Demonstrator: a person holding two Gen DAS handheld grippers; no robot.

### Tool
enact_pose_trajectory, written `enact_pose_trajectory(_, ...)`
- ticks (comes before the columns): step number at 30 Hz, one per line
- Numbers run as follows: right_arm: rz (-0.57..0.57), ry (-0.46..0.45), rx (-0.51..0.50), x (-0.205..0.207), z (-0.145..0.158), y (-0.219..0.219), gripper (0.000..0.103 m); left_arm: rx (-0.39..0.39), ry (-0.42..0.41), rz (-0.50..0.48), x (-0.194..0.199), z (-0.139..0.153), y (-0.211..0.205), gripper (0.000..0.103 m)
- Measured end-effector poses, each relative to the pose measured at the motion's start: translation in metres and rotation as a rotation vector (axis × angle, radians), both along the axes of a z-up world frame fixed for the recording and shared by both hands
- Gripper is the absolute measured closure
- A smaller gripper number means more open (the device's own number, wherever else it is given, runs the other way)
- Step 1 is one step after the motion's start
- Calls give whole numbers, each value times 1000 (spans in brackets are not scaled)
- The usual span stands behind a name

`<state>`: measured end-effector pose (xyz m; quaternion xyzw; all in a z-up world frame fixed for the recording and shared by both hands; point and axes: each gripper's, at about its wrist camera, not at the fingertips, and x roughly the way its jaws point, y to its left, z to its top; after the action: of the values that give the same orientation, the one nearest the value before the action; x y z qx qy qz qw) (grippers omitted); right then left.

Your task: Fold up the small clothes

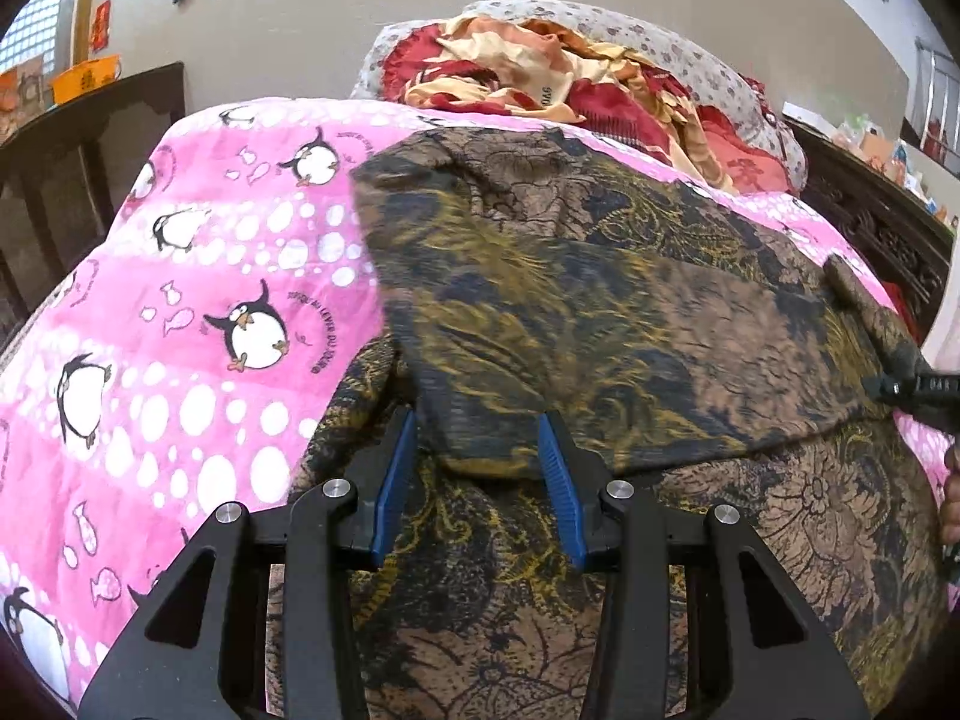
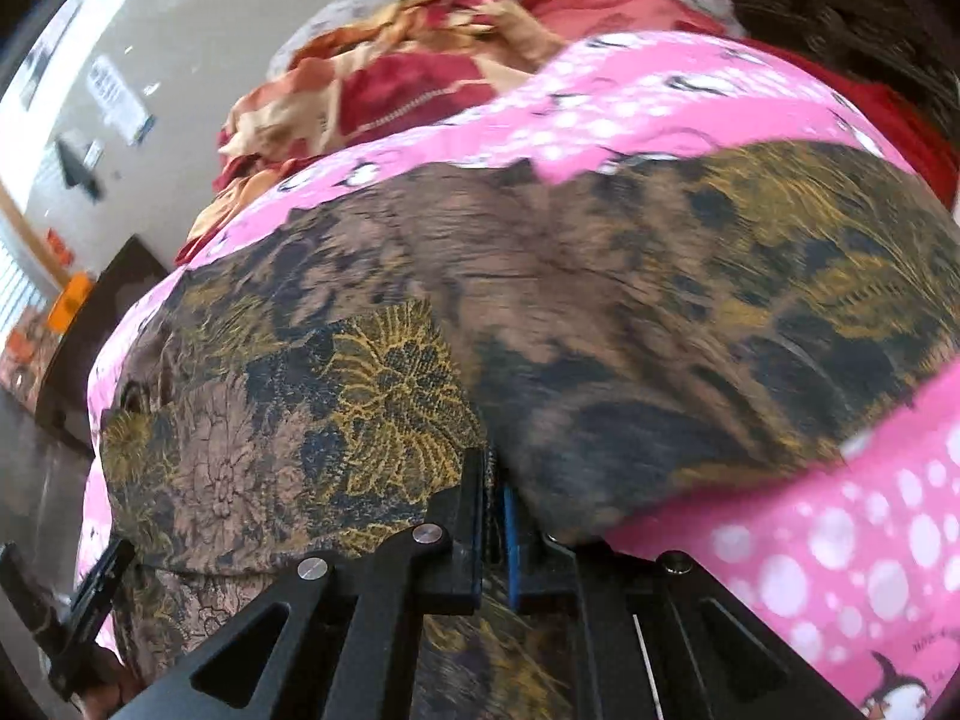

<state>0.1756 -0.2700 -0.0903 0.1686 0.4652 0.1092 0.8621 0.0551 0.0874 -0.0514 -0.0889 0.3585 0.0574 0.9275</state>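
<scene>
Between both grippers' fingers [image 1: 401, 474], patterned garment [image 1: 600, 300].

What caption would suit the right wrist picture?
Right gripper shut on the brown patterned garment, lifting a fold above the pink penguin blanket.

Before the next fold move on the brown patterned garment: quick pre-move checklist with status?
1. Right gripper clamped on fabric: ok. Its jaws are shut on an edge of the brown garment.
2. Left gripper holding the garment: cannot tell. A folded edge lies between the blue pads, but the jaws stand partly apart and pad contact is unclear.
3. Garment flat on the pink penguin blanket: not ok. It is doubled over itself and bunched near both grippers.
4. Fold path free: ok. The red and cream bedding pile lies beyond the garment, not on it.
5. Image sharp enough to judge edges: not ok. The right wrist view is motion-blurred.
</scene>
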Motion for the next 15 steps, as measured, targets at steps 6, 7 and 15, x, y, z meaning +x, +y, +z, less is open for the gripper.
enact_pose_trajectory(6,30,48,-36,-6,-7,-2,99,-45,5,49,-2,-1,13,62)
enact_pose_trajectory(7,32,50,-41,-6,-5,-1,98,-45,-15,71,-7,2,15,62)
enact_pose_trajectory(15,100,-191,-232,-51,45,23,76,-19,-141,-44,16,47,0,34)
